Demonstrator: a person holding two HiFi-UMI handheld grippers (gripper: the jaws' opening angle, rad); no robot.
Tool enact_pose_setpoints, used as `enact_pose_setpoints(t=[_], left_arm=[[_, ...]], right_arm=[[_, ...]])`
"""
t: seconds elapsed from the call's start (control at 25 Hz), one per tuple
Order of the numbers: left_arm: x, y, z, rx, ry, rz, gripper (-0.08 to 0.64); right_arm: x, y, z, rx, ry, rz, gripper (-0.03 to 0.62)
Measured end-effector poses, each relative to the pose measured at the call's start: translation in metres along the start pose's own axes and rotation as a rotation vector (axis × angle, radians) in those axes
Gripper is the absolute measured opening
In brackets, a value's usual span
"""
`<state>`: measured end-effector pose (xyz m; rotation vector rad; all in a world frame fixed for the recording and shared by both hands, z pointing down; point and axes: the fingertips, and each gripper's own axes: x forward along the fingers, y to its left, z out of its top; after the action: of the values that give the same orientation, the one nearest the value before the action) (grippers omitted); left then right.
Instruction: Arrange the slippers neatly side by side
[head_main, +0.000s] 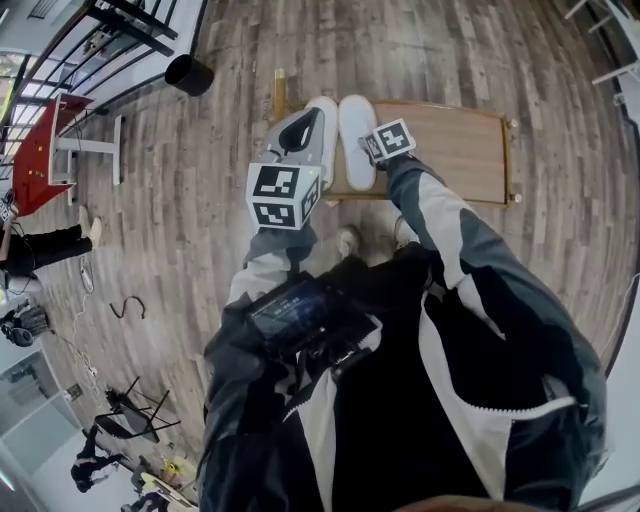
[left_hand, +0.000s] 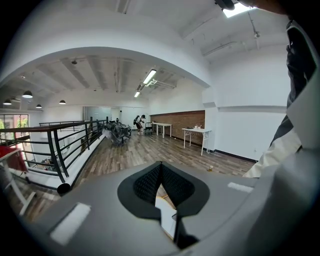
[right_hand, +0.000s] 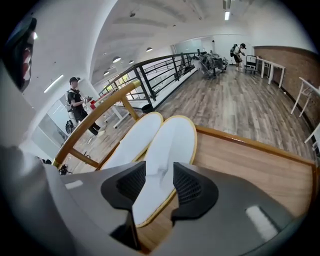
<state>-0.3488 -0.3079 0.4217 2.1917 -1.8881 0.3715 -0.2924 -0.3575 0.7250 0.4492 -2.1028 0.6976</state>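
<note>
Two white slippers lie side by side on a low wooden table (head_main: 460, 150), toes pointing away. The left slipper (head_main: 328, 120) is partly covered by my left gripper (head_main: 304, 130), which hangs over it shut with nothing between its pads. The left gripper view looks out across the room, with a sliver of white slipper (left_hand: 167, 220) below the left gripper (left_hand: 161, 177). My right gripper (right_hand: 160, 187) is open above the heel end of the right slipper (right_hand: 167, 145), a finger (right_hand: 192, 187) on either side and not pressing. The left slipper (right_hand: 132, 140) lies right beside it.
A wooden rail (right_hand: 95, 117) stands at the table's left end. On the plank floor are a black bin (head_main: 188, 74), a red table (head_main: 35, 150) and a loose cable (head_main: 128, 305). A metal railing (right_hand: 160, 70) runs behind, and a person (right_hand: 76, 102) stands at left.
</note>
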Motion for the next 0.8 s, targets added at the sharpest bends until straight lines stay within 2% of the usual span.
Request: enact_pose_setpoints(t=[0.16, 0.2, 0.52, 0.8], left_arm=[[-0.003, 0.009, -0.004, 0.001, 0.005, 0.012, 0.005], [-0.004, 0.01, -0.004, 0.0, 0.006, 0.013, 0.005], [0.004, 0.004, -0.001, -0.002, -0.007, -0.012, 0.005], [0.019, -0.014, 0.003, -0.011, -0.03, -0.066, 0.005]], right_arm=[[0.009, 0.004, 0.001, -0.006, 0.012, -0.015, 0.045], [0.01, 0.004, 0.001, -0.005, 0.014, -0.013, 0.026], [-0.005, 0.002, 0.005, 0.032, -0.034, 0.017, 0.021], [-0.067, 0.007, 0.036, -0.006, -0.219, 0.045, 0.021]])
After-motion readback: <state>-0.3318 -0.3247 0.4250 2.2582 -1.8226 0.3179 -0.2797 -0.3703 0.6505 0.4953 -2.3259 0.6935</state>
